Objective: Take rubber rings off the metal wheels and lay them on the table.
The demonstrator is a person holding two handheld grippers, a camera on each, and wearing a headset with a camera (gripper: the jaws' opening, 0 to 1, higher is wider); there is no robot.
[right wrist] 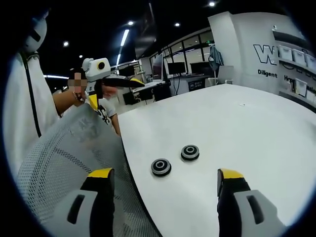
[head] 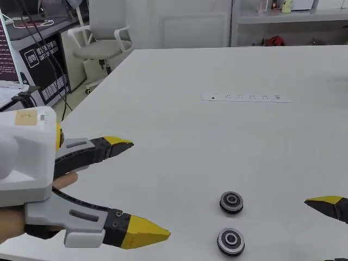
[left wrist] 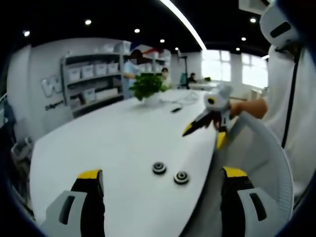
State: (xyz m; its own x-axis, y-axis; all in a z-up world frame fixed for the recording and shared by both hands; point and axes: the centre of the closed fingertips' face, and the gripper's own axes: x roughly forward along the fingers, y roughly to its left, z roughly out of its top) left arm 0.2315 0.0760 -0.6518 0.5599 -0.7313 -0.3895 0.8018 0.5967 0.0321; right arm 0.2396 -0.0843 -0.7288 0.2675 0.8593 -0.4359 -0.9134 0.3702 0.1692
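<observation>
fingers [head: 133, 231] of the left gripper [head: 147, 189] spread wide, holding nothing; right gripper [right wrist: 165, 173] fingers likewise apart. two metal wheels [head: 231, 202] [head: 231, 241] (black rubber rings [head: 222, 203] still on) lie close together on the white desk [head: 217, 136] between both grippers.

One wheel [head: 231, 202] lies on the tabletop [head: 179, 119] near its front edge, and a second wheel [head: 231, 241] lies just before it. The left claw [head: 148, 189] is to their left and the right claw [head: 326, 228] to their right. A socket strip [head: 246, 98] lies well behind them.
</observation>
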